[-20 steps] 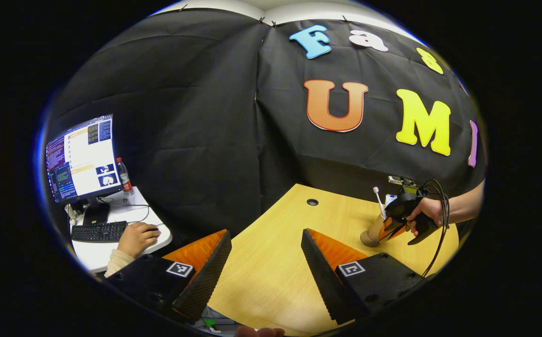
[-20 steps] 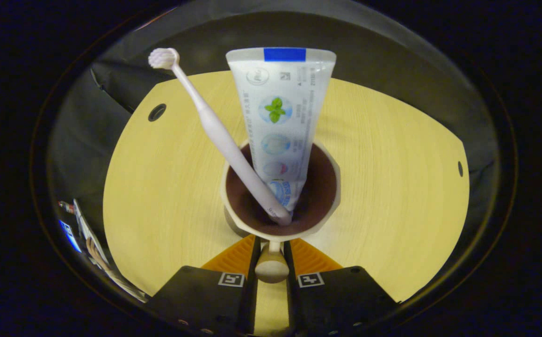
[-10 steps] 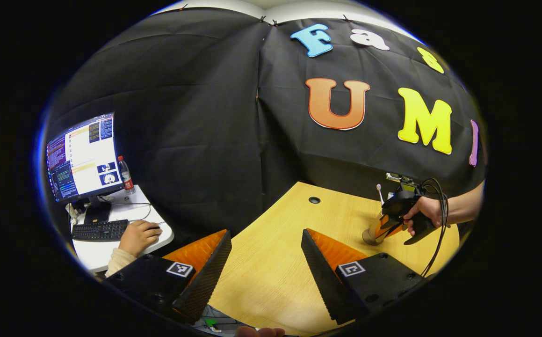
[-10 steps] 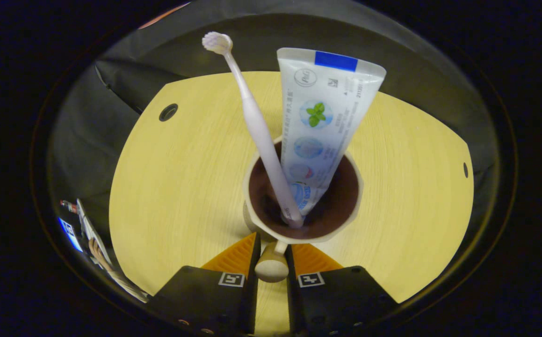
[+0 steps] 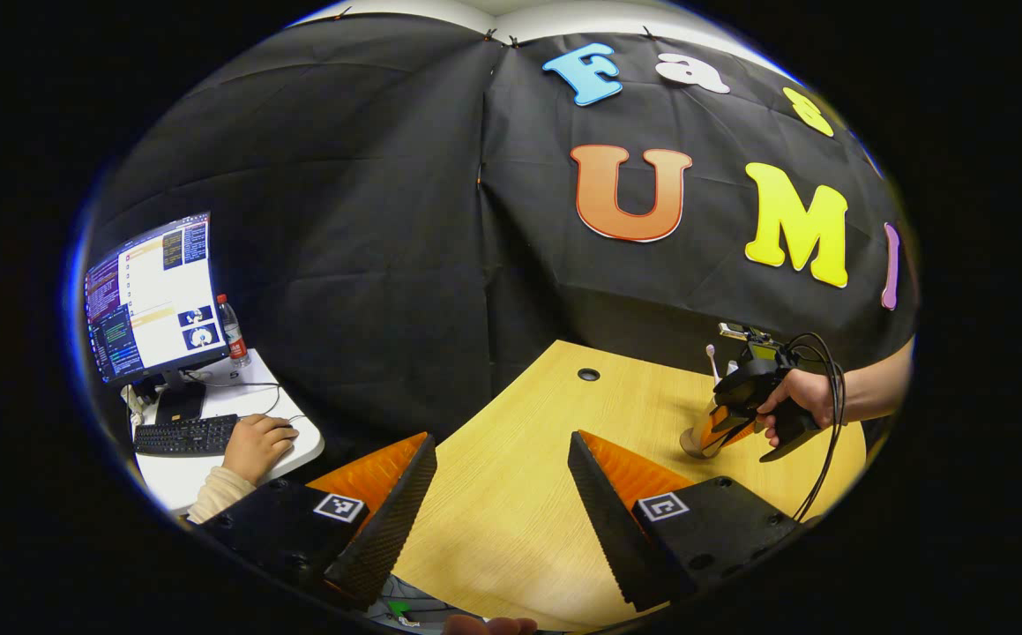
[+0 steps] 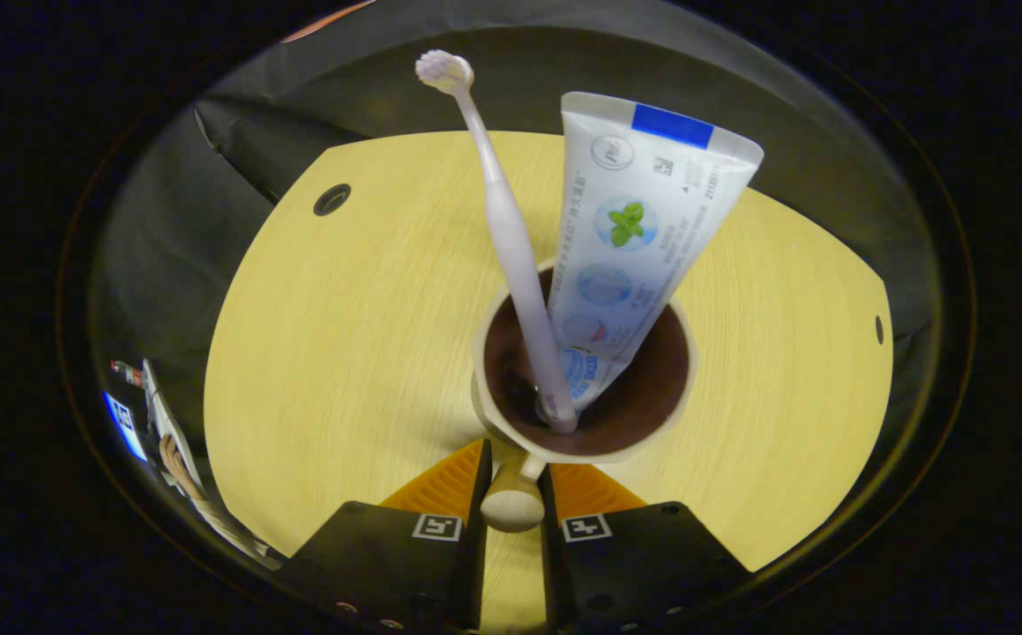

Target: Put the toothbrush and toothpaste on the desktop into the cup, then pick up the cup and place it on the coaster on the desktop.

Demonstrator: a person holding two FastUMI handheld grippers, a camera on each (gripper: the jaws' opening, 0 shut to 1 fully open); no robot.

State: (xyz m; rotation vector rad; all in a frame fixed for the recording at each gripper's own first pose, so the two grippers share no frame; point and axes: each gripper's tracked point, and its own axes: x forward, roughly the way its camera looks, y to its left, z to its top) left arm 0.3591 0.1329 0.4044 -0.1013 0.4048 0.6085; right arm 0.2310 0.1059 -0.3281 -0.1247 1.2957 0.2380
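A beige cup (image 6: 493, 414) with a dark inside holds a pale toothbrush (image 6: 511, 238) and a white toothpaste tube (image 6: 634, 238), both standing out of its mouth. My right gripper (image 6: 512, 494) is shut on the cup's handle (image 6: 511, 503), close under the rim. In the left gripper view the same cup (image 5: 700, 437) stands tilted at the far right of the wooden desk (image 5: 511, 511), with a hand (image 5: 797, 401) holding the right gripper (image 5: 731, 423) on it. My left gripper (image 5: 502, 494) hangs open over the desk's near edge with nothing between its fingers.
A round cable hole (image 5: 589, 375) sits near the desk's far edge. Off to the left stands a white side table (image 5: 211, 467) with a monitor (image 5: 153, 295), a keyboard (image 5: 184, 434), a bottle (image 5: 229, 331) and another person's hand (image 5: 250, 445) on it.
The cup has tilted and swung right in the right gripper view; toothbrush and tube now lean the other way. The hand with the right gripper shifted slightly left. The left gripper stayed still.
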